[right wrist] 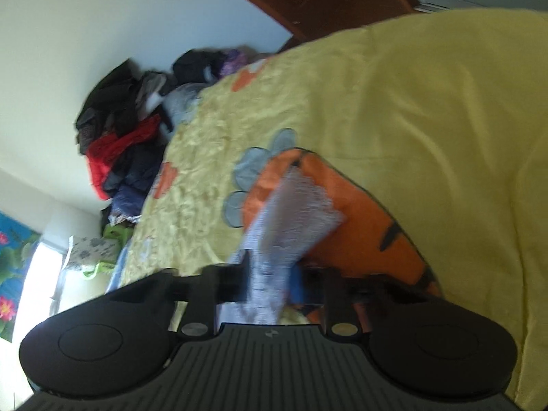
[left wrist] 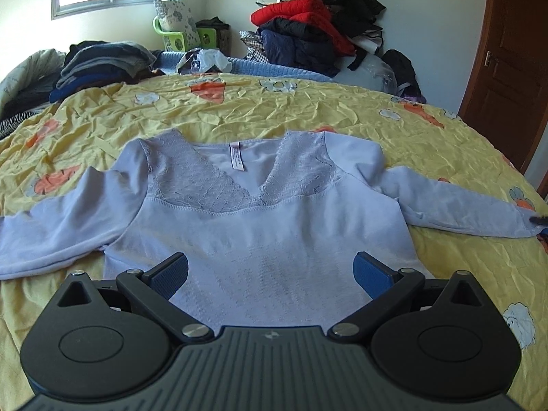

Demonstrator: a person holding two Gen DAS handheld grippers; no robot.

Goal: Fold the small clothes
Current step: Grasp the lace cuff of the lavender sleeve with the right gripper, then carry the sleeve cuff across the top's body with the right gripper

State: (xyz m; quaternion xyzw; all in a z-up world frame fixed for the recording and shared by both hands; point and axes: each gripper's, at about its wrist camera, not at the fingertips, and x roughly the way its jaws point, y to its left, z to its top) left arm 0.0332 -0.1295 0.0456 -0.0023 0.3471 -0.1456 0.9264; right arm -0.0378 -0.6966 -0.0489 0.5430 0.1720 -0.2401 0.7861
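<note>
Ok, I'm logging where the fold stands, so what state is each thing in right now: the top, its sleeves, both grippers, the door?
lavender top: spread flat, front up, unfolded, on the yellow bedspread.
left sleeve: lying out to the side.
right sleeve: stretched out, its lace cuff pinched.
left gripper: open, over the hem, holding nothing.
right gripper: shut on the lace cuff.
door: closed.

Right wrist view motion-blurred throughout: clothes pile (right wrist: 120, 144) smeared, separate garments unreadable. Lace cuff (right wrist: 301, 205) soft; its lower end hidden between the right gripper (right wrist: 270, 284) fingers. In left wrist view, top's (left wrist: 274, 226) hem hidden behind left gripper (left wrist: 270, 274); label (left wrist: 236, 157) print too small.
</note>
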